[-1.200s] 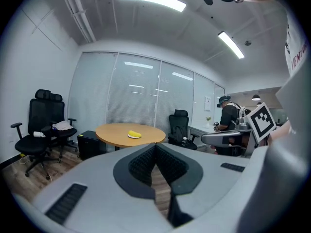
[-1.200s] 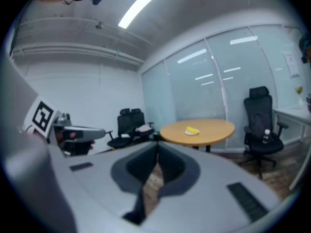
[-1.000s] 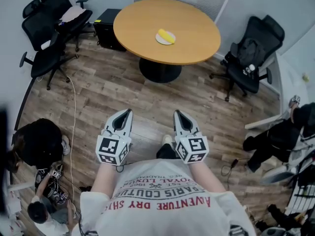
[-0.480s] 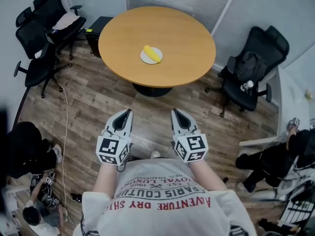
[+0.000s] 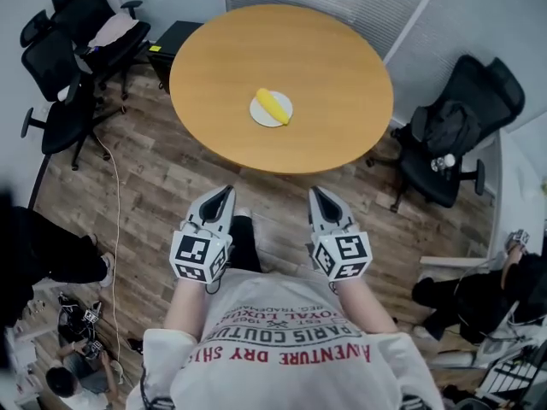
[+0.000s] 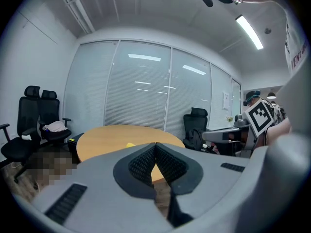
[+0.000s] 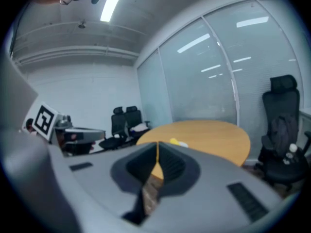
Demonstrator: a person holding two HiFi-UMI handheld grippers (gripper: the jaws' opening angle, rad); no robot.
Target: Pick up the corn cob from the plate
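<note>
A yellow corn cob (image 5: 273, 105) lies on a small white plate (image 5: 260, 114) near the middle of a round wooden table (image 5: 342, 75). In the head view my left gripper (image 5: 224, 192) and right gripper (image 5: 315, 193) are held side by side over the floor, short of the table's near edge and apart from the plate. Both are shut with nothing between the jaws. The corn cob (image 6: 130, 144) peeks just above the left gripper (image 6: 156, 145) in the left gripper view. In the right gripper view the cob (image 7: 173, 141) shows just past the right gripper (image 7: 158, 143).
Black office chairs (image 5: 64, 58) stand at the left of the table, another black chair (image 5: 453, 135) at the right with a bottle on it. A black box (image 5: 171, 41) sits on the floor by the table. People (image 5: 51, 254) are seated at the left and lower right. A cable (image 5: 115, 220) runs over the wooden floor.
I have walked toward the table: it and the plate have come nearer and now lie just ahead of both grippers. The grippers keep the same pose, both shut.
</note>
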